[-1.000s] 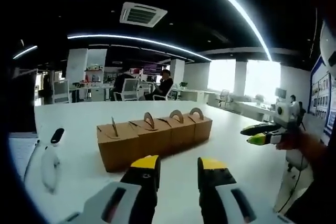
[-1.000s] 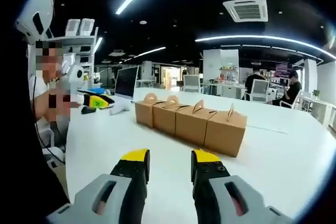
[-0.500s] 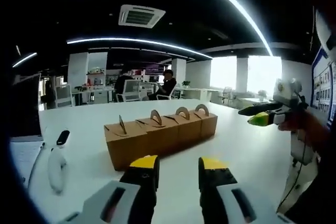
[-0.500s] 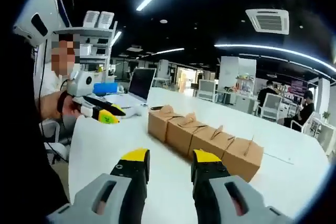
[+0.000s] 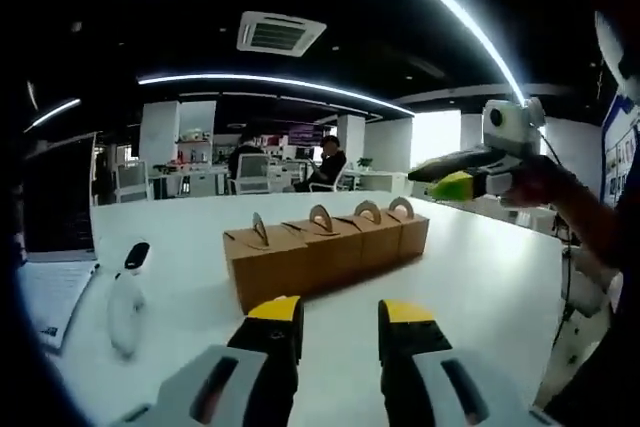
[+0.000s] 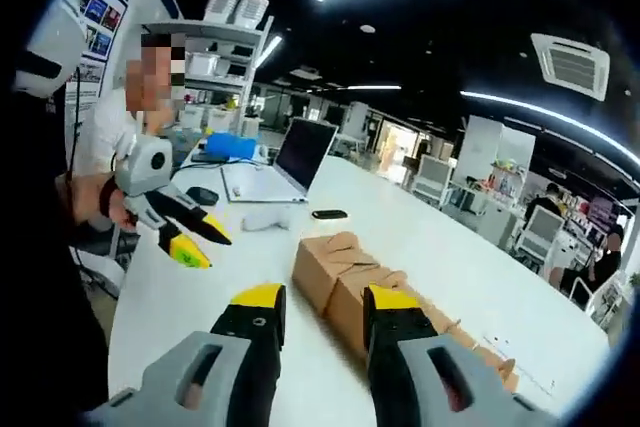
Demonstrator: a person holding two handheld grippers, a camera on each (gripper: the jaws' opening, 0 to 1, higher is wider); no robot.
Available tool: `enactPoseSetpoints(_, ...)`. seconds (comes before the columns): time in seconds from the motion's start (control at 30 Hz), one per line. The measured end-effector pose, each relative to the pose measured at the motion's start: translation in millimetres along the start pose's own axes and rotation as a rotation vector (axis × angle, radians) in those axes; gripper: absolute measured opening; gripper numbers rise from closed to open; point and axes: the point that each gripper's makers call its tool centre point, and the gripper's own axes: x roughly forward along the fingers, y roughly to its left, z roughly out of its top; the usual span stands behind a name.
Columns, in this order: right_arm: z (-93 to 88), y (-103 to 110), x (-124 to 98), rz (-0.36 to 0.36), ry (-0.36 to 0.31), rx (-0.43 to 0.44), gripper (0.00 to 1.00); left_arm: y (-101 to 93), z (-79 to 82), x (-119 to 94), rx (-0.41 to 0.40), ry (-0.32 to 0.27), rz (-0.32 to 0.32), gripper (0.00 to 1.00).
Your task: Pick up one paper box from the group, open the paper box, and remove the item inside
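Left gripper view: boxes (image 5: 325, 252) beyond fingers (image 5: 272, 319).

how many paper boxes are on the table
4, touching in one row on the white table: nearest box, second box, third box, far box. None looks hidden.

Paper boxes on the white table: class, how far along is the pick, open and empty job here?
Done: nothing visible yet. All four paper boxes sit closed in a row on the white table, handles up. In hand: the left gripper and right gripper are both open and empty, hovering short of the row. Left: pick one box, open it, take out the item.
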Motion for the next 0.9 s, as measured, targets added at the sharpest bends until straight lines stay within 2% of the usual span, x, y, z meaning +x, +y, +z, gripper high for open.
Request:
enactPoseSetpoints(0.17, 13.2, -5.9, 32.9, 0.021, -0.022, 0.061, 0.31, 13.2, -6.9, -4.0, -0.022, -0.006, 0.025, 0.32)
enactPoseSetpoints(0.23, 17.1, -11.9, 55.5, -0.017, -0.002, 0.007, 0.31, 22.2, -10.9, -5.5, -0.039, -0.011, 0.039, 0.32)
enactPoseSetpoints(0.4, 22.0, -13.4, 100.7, -0.03, 0.01, 0.063, 0.3, 35.9, -15.1, -12.5, -0.044, -0.015, 0.054, 0.32)
enactPoseSetpoints(0.53, 15.3, -23.9, 133.7, -0.092, 0.064, 0.129, 0.28, 50.7, -15.9, -21.7, -0.044, -0.014, 0.086, 0.32)
enactPoseSetpoints(0.63, 17.7, -29.3, 151.1, -0.129, 0.044, 0.207, 0.28, 59.1, -17.1, -31.5, -0.034, -0.011, 0.101, 0.32)
enactPoseSetpoints(0.7, 17.5, -28.1, 159.8, -0.133, 0.042, 0.218, 0.28, 64.4, -20.1, -37.2, -0.04, -0.007, 0.107, 0.32)
enactPoseSetpoints(0.77, 16.8, -32.1, 166.7, -0.193, 0.04, 0.247, 0.28, 68.7, -24.8, -42.3, -0.047, 0.003, 0.116, 0.32)
enactPoseSetpoints(0.9, 5.9, -38.9, 180.2, -0.252, 0.063, 0.297, 0.29, 74.2, -34.7, -52.5, -0.058, 0.016, 0.127, 0.32)
